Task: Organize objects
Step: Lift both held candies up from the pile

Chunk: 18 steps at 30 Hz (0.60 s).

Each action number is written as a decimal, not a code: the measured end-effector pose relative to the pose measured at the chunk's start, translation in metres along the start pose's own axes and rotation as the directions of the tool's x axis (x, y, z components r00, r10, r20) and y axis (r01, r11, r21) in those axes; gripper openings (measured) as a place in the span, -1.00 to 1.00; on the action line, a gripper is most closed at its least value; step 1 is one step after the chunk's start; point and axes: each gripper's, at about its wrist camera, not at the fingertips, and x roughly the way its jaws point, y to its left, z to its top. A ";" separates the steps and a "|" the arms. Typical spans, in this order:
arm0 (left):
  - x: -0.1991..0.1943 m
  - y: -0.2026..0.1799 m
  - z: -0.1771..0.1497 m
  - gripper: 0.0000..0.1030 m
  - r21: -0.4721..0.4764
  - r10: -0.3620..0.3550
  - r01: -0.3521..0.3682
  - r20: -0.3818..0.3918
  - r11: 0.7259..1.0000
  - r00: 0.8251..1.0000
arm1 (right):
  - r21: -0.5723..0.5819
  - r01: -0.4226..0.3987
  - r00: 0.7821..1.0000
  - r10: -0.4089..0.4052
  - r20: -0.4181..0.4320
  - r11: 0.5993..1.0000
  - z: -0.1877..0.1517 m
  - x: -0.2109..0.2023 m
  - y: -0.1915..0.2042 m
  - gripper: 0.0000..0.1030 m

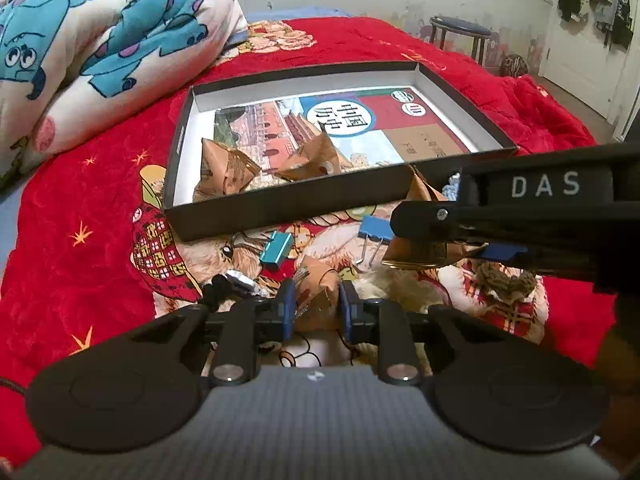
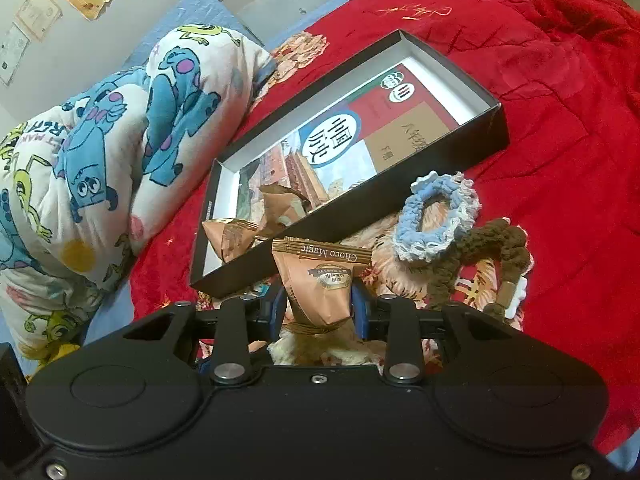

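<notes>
Sorting loose items off the red bedspread (image 1: pixel 400 44) into the shallow black box (image 1: pixel 280 204), roughly midway by the look of it. Already lying inside the box, on top of a textbook (image 1: pixel 360 128): two brown snack packets (image 1: pixel 228 168), near the box's closer wall. Still waiting outside, on the bed just in front of the box: a teal binder clip (image 1: pixel 276 250), a blue binder clip (image 1: pixel 374 232), a blue-and-white crocheted scrunchie (image 2: pixel 436 212), a brown crocheted scrunchie (image 2: pixel 480 252) touching it, and a small black-and-silver item too blurred to name.

Gripping a Choco Magic packet (image 2: pixel 324 280) in the right hand-held gripper (image 2: pixel 320 312), jaws narrowed onto its lower part, the packet standing upright just short of the box's near wall, seemingly lifted clear of the bed. Closing the left hand-held gripper (image 1: pixel 317 308) around another brown snack packet (image 1: pixel 316 292), blue pads pressing its sides, the packet low against the bedspread, near the box's front wall and beside the teal clip.

Likely remaining: dropping both held packets into the box, then collecting clips and scrunchies.
</notes>
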 end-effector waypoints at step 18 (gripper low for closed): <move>-0.024 0.009 0.008 -0.56 -0.045 -0.030 0.033 0.074 0.998 0.997 | 0.068 -0.121 0.990 0.115 0.080 0.990 0.016 -0.017 -0.011 -0.37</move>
